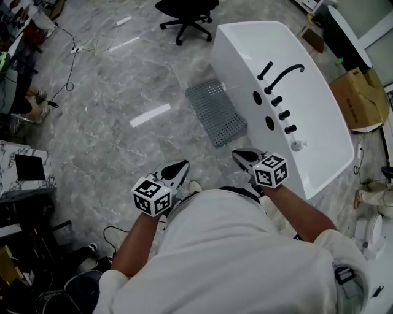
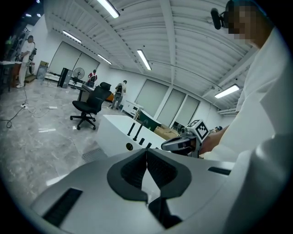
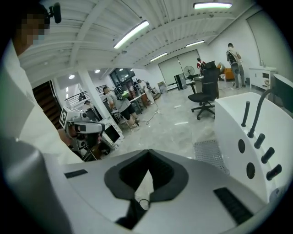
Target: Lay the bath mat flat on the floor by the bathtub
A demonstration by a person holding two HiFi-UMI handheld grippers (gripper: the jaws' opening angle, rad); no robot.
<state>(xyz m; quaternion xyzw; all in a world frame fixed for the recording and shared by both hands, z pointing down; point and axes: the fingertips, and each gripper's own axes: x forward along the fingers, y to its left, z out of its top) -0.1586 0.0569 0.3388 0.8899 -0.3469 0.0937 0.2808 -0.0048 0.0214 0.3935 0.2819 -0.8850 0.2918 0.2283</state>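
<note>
The bath mat lies flat on the floor just beside the bathtub, so the task looks finished. The left gripper and right gripper are both clenched and empty.

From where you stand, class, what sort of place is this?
Likely an open-plan lab or workshop, not a home bathroom: a bathtub stands on the floor near an office chair and a cardboard box.

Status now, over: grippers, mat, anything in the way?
Left gripper shut, empty. Right gripper shut, empty. Mat flat on floor beside tub. Nothing on mat; chair well clear.
</note>
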